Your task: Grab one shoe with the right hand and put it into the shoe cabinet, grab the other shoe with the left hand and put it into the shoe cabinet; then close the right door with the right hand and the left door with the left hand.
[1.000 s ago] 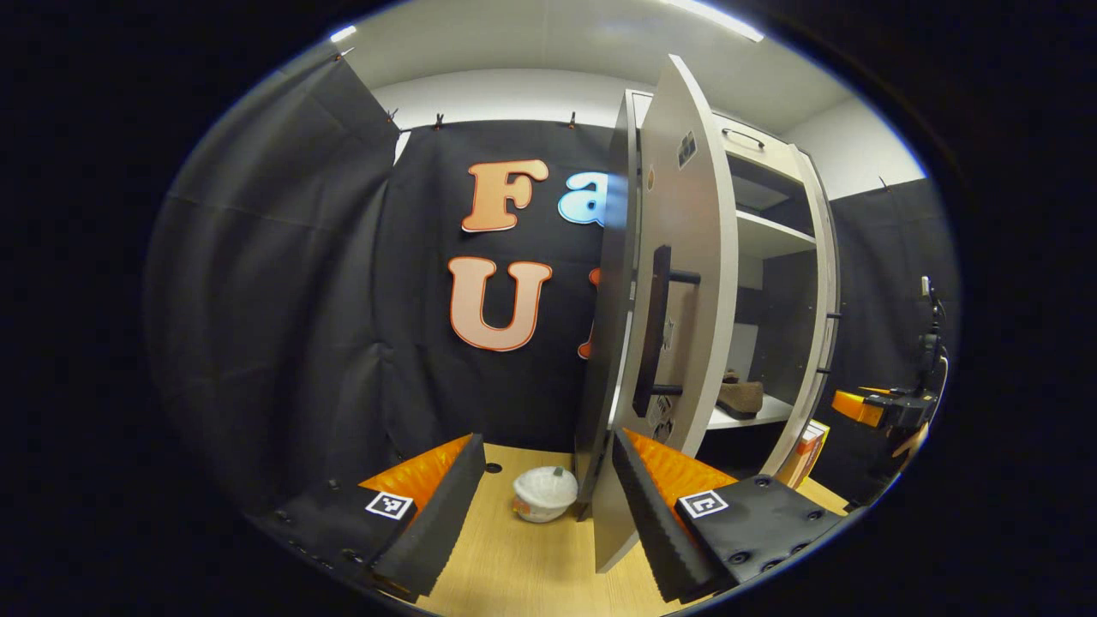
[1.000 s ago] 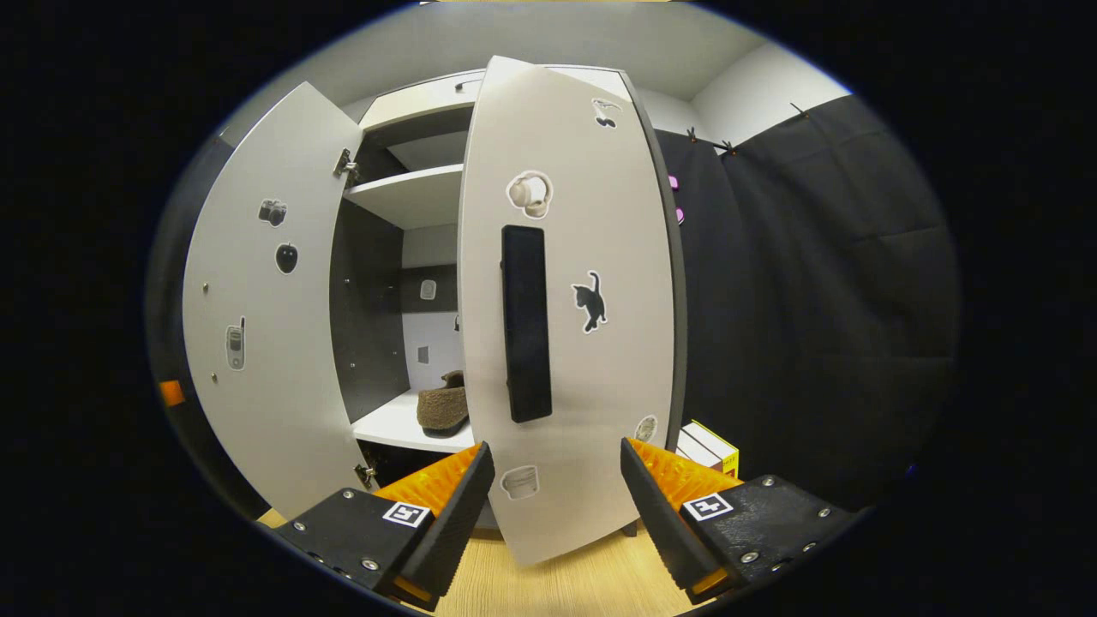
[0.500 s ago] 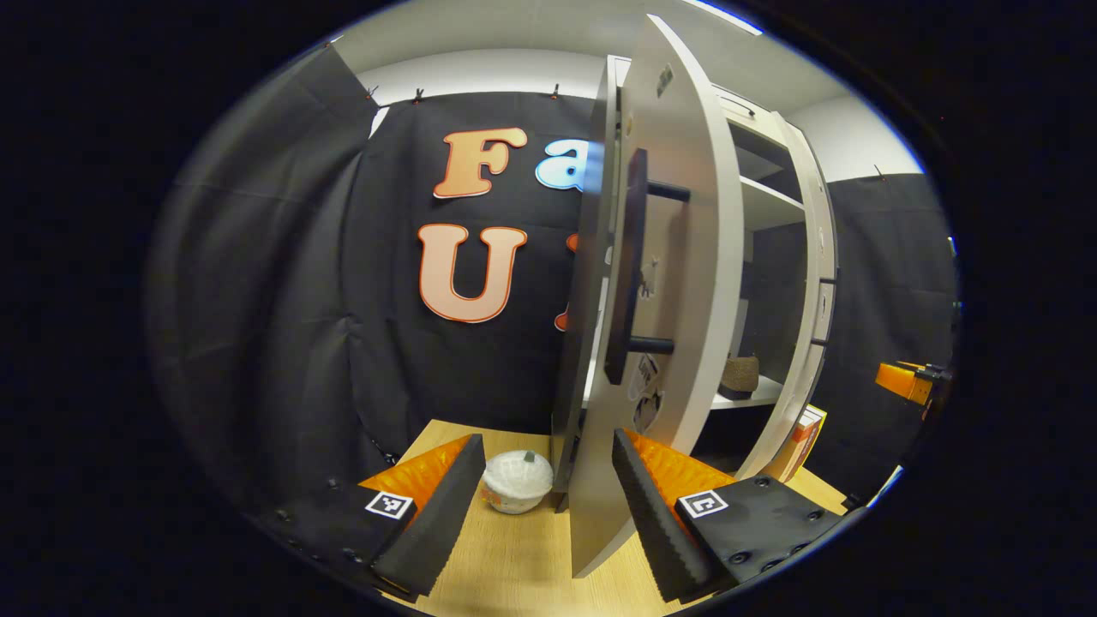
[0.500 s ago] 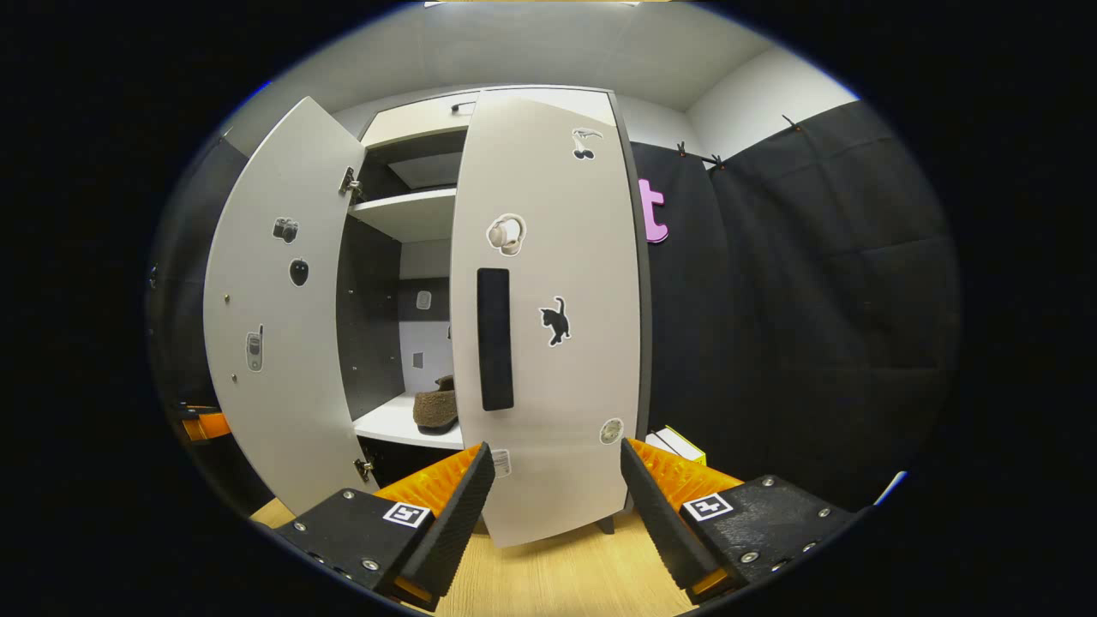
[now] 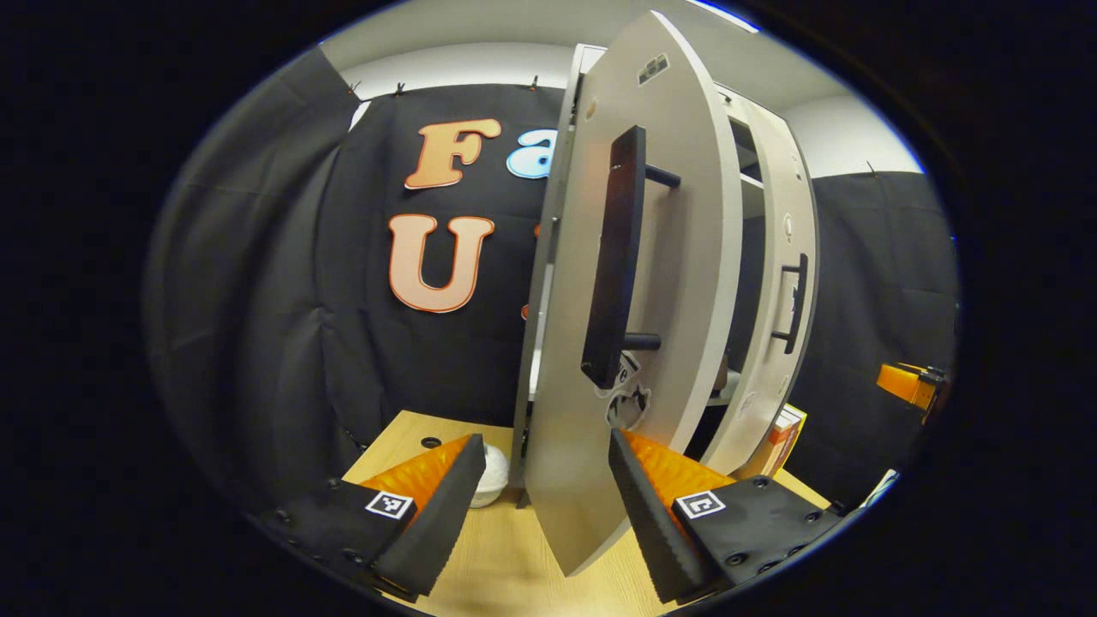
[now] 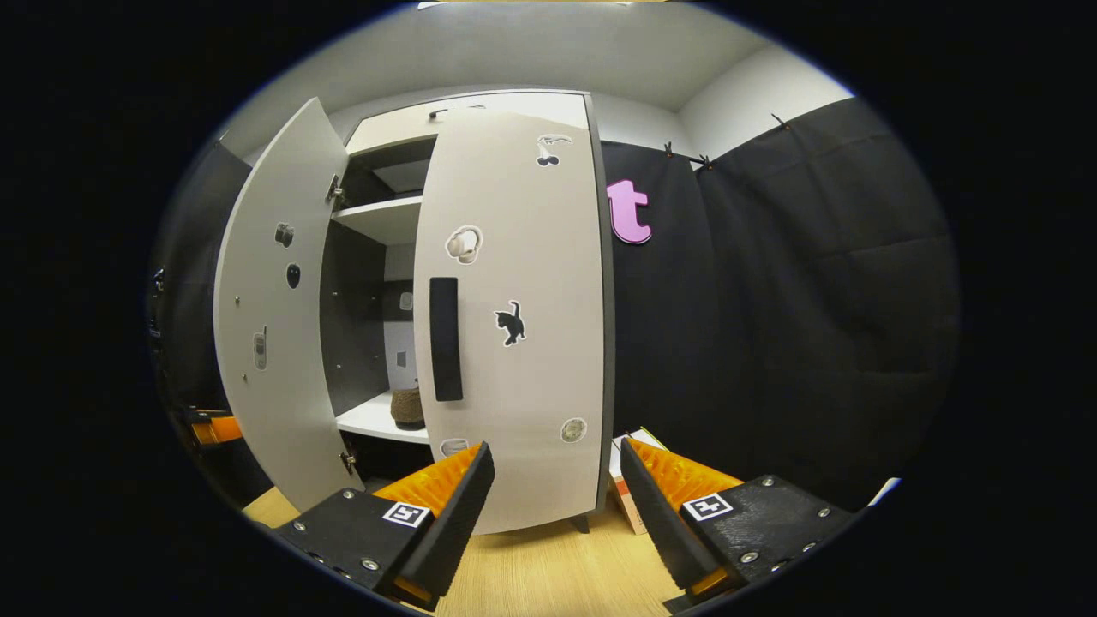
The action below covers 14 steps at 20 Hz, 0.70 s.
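The shoe cabinet's left door point(image 5: 677, 257) stands partly open, edge-on, with a long dark handle point(image 5: 613, 257). Its lower corner sits between the fingers of my open left gripper point(image 5: 536, 514); whether a finger touches it I cannot tell. In the right gripper view the right door point(image 6: 531, 360) is nearly closed, with its dark handle point(image 6: 446, 338) and stickers facing me. My right gripper point(image 6: 553, 514) is open and empty, a little in front of that door. A brown shoe point(image 6: 409, 405) rests on the white shelf point(image 6: 368, 418) in the gap between the doors. The left door point(image 6: 266, 326) hangs open.
A white round bowl point(image 5: 490, 467) sits on the wooden table point(image 5: 506, 566) left of the cabinet. A small box point(image 6: 624, 480) leans by the cabinet's right foot. My right gripper point(image 5: 908, 384) is at the far right of the left gripper view, my left gripper point(image 6: 210, 428) beyond the left door.
The right door has swung further towards closed, and my right gripper has drawn back from it. My left gripper has come closer to the left door, whose edge now sits between its fingers.
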Motion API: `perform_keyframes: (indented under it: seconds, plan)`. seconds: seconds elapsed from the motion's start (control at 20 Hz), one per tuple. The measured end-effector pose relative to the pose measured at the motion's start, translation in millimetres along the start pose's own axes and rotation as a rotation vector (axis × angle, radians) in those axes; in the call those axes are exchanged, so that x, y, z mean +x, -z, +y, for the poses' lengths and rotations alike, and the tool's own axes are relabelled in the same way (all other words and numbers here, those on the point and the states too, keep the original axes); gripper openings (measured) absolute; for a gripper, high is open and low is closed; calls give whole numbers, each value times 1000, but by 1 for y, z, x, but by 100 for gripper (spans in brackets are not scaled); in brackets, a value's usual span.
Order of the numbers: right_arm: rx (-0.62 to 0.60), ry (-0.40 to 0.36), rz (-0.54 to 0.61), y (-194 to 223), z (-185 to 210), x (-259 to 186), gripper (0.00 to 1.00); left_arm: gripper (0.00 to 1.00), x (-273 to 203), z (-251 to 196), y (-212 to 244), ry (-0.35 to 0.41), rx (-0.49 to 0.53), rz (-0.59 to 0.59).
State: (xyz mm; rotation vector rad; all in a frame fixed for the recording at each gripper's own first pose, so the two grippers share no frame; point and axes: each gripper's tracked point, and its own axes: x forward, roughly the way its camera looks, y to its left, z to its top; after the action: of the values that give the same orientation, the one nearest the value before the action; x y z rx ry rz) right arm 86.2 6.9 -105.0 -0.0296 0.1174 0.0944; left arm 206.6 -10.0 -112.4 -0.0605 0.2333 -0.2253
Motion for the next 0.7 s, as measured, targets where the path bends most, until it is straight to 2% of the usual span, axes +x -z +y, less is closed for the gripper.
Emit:
perform_keyframes:
  seconds: [0.05, 0.2, 0.25, 0.4, 0.45, 0.7]
  plan:
    - [-1, 2, -2, -1, -7, 0, 92, 96, 5, -8, 1, 15, 2, 4]
    - [17, 9, -7, 2, -21, 1, 92, 95, 15, -25, 6, 47, -16, 19]
    - [18, 15, -3, 5, -27, 1, 92, 92, 18, -29, 8, 46, -18, 25]
    - [14, 23, 6, 9, -41, 2, 92, 99, 31, -36, 10, 41, -10, 36]
    - [13, 25, 7, 10, -45, 4, 92, 96, 36, -39, 10, 44, -9, 37]
    - [13, 37, 16, 14, -64, 10, 92, 96, 65, -61, 15, 64, -28, 47]
